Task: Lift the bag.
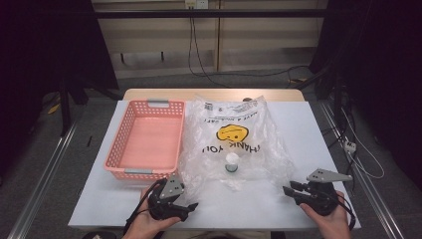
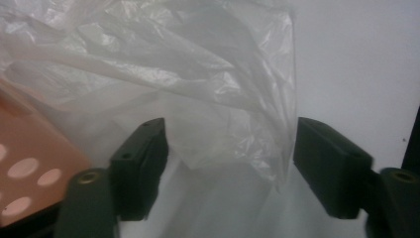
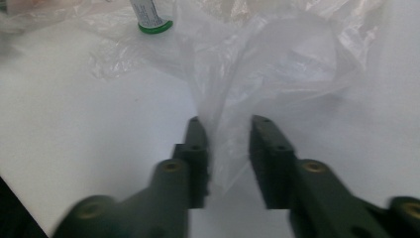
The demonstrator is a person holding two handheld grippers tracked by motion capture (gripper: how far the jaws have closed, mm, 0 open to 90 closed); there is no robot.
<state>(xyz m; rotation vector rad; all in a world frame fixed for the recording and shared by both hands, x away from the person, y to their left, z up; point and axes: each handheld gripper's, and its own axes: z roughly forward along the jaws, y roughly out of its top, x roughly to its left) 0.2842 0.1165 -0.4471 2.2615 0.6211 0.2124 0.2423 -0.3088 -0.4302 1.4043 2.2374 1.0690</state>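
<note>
Bag (image 1: 234,142) sprawls mid-table, basket (image 1: 147,139) tight on its left. Bare table (image 1: 308,134) right of bag & along near edge btwn grippers.

"THANK YOU" — upside down — plastic bag (image 1: 234,134)

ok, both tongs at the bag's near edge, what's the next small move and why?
Probably close the right tongs fully on the plastic bag: a handle fold already sits between its narrow jaws. The left tongs stand wide around the other fold and should close next.
</note>
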